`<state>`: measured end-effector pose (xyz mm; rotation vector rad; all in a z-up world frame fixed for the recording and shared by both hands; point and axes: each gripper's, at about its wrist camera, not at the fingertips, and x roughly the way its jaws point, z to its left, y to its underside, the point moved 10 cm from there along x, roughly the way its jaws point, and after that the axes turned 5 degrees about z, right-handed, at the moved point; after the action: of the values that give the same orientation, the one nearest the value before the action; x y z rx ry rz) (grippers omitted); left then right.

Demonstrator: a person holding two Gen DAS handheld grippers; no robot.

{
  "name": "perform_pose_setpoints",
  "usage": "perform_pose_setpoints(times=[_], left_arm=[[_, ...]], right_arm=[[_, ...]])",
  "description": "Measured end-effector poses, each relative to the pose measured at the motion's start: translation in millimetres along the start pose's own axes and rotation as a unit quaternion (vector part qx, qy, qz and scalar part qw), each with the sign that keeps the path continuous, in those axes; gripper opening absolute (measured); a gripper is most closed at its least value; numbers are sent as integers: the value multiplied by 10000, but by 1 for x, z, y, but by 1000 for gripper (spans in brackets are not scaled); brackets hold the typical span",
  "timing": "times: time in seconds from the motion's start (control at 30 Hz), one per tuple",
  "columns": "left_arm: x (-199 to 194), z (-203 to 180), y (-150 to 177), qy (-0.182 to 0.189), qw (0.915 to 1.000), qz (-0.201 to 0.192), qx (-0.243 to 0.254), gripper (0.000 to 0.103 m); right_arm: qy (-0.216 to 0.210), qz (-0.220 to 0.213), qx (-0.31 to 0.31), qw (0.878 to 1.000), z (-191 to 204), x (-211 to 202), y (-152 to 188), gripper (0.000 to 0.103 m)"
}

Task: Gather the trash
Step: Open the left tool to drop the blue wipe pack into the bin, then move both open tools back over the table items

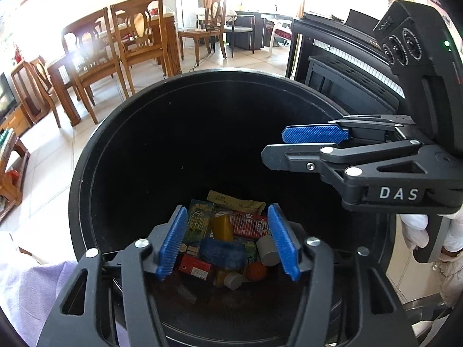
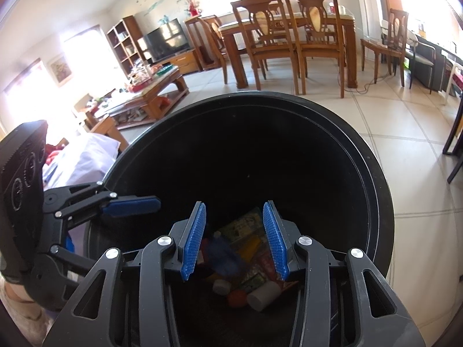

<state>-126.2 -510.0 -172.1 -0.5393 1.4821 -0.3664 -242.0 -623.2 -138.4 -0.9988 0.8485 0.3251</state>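
A black round bin [image 1: 86, 173] [image 2: 379, 173] fills both views. On its bottom lies trash: a green carton [image 1: 199, 222], a yellow cylinder [image 1: 221, 227], a red packet [image 1: 249, 225], a white cylinder [image 1: 267, 250] [image 2: 263, 292] and an orange ball [image 1: 256, 271]. My left gripper [image 1: 228, 208] hangs open over the bin's near rim. A blurred blue fuzzy piece [image 1: 222, 251] [image 2: 224, 256] shows below the pads, touching neither. My right gripper [image 2: 235, 205] [image 1: 275, 146] reaches over the rim from the right, open and holding nothing.
A wooden dining table with chairs [image 2: 289, 34] stands beyond the bin on the tiled floor. A black piano [image 1: 341, 66] is at the right. A lilac cloth [image 1: 26, 289] lies by the bin's left side. A white-gloved hand [image 1: 416, 231] holds the right gripper.
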Motion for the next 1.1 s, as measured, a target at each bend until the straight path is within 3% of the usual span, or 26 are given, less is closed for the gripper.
perform_pose_setpoints(times=[0.13,0.23,0.33,0.53,0.63,1.1], left_arm=[[-2,1,2,-16,10000,-24,-12,60],[-6,1,3,-51,10000,-79,-13,66],[-15,1,6,-59,9998,-165,6,67],[-47,10,15,-206,9985,-512,44,74],[-67,21,24,-276,9974,-657,-73,75],[-157,106,88,-847,9851,-1145,-967,75]], right_arm=[[-10,-22,-1,10000,2,-2,-1,42],[-53,-39,21,10000,6,-4,-2,42],[-53,-96,31,9999,11,-8,-4,54],[-80,-173,-95,9998,34,-13,-10,57],[-106,-248,-191,9995,53,-15,-17,63],[-536,-334,-911,9938,191,0,-46,67]])
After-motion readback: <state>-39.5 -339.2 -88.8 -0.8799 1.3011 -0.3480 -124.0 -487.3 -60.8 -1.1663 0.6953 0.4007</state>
